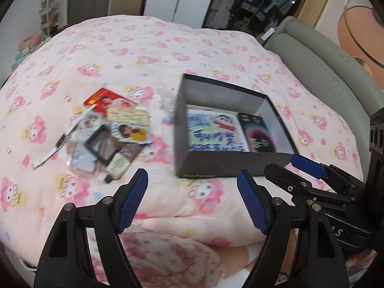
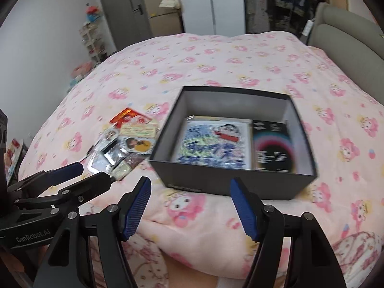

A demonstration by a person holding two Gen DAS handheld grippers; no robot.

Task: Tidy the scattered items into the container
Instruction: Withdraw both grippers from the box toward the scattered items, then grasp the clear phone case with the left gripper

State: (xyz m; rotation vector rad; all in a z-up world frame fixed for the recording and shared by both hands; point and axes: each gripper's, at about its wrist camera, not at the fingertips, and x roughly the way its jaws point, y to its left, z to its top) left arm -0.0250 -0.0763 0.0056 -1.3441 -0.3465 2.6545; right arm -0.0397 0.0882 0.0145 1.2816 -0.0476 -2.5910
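Box (image 2: 230, 180), blurred label unreadable

Soft, even indoor light; motion blur smears the bedspread (image 1: 168, 48) (fisheye bends edges, corners black).

The quilt (image 2: 216, 55) on the bed is soft matt cloth, printed and slightly rumpled. The box (image 2: 230, 182) looks like matt dark card with a paler inside. The cards (image 1: 129, 117) beside it seem glossy paper or plastic. Each claw (image 1: 192, 204) is black matt plastic, its pads (image 1: 133, 202) blue and ribbed, with small metal pins.
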